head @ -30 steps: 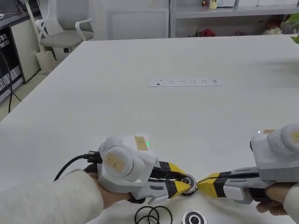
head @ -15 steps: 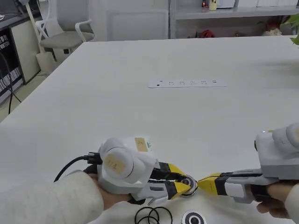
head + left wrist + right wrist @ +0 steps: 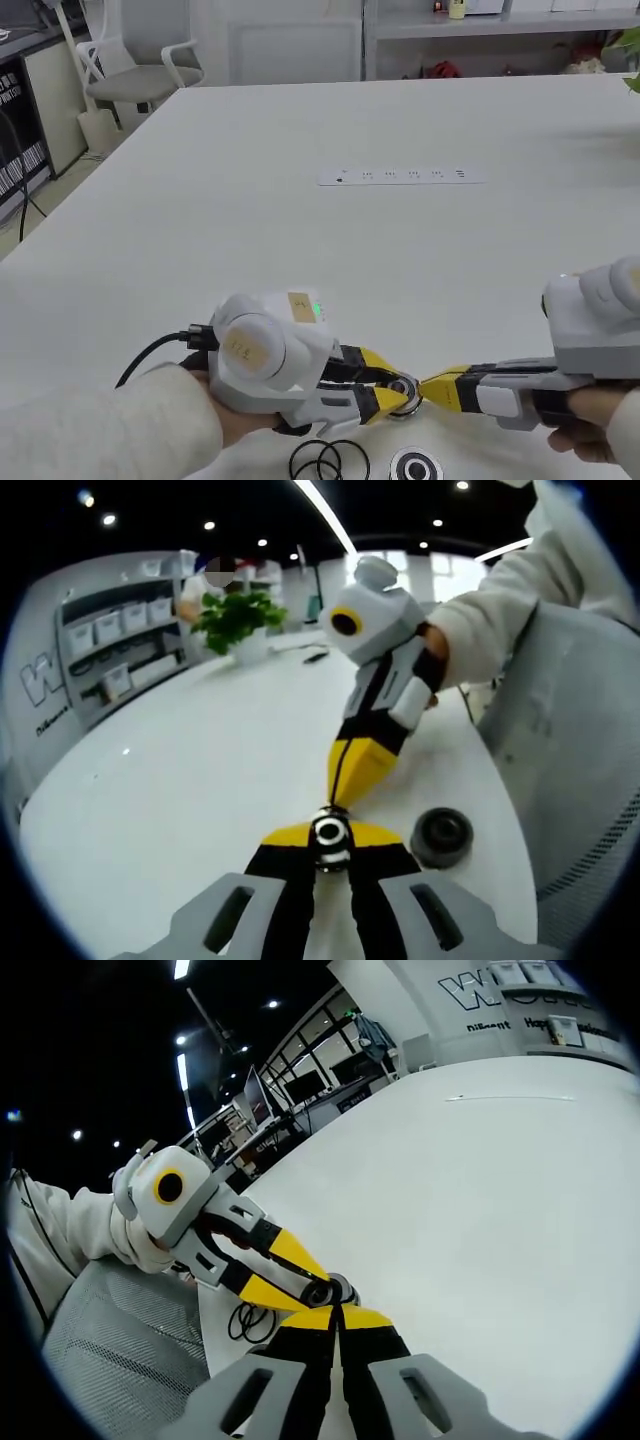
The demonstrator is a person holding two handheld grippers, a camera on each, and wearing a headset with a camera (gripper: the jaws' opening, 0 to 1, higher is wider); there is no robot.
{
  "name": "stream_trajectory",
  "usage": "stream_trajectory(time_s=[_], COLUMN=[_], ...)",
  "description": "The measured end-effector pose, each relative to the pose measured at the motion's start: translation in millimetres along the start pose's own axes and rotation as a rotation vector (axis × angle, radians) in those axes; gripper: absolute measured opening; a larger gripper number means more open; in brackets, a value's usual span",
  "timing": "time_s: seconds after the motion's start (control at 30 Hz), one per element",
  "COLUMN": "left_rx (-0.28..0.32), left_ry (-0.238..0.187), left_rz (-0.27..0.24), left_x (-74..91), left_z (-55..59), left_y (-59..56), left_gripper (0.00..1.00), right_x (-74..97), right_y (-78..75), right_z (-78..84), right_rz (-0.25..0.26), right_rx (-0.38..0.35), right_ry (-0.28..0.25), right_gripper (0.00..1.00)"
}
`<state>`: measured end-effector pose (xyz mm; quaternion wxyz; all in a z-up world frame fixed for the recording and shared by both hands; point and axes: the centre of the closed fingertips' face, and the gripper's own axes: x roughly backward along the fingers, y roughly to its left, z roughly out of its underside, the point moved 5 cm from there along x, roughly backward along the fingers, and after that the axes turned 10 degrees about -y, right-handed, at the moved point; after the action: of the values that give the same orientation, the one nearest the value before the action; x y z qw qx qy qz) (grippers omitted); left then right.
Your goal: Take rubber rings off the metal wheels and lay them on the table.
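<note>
Wheel (image 3: 330,829) sits clamped in left gripper (image 3: 330,844); clenched right gripper (image 3: 338,1314) touches it.

Small silvery metal wheel (image 3: 402,389): held off the table (image 3: 300,250), pinched between left gripper (image 3: 330,835) jaws. Second wheel (image 3: 415,467): lying flat on table, black rubber ring (image 3: 420,842) still fitted. Loose black rings (image 3: 328,462): overlapping, flat, just beside second wheel.

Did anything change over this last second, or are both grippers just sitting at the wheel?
Barely. The right gripper, jaws closed, edged slightly toward the metal wheel; nothing was taken or let go. The left gripper stays shut on that wheel, and the loose rubber rings and second wheel lie where they were.
</note>
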<state>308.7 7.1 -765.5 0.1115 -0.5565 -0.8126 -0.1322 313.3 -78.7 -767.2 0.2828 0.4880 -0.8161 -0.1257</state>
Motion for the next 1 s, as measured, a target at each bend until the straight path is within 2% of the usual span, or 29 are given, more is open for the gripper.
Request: stream_trajectory(time_s=[1.0], left_rx=[-0.005], left_ry=[-0.001], left_rz=[-0.002], left_x=[0.9], left_z=[-0.4], left_y=[-0.8], left_gripper=[0.12], right_x=[-2.7], right_y=[4.1], right_z=[-2.5], right_rz=[-0.016], right_rx=[0.016], right_ry=[0.0], right_gripper=[0.0])
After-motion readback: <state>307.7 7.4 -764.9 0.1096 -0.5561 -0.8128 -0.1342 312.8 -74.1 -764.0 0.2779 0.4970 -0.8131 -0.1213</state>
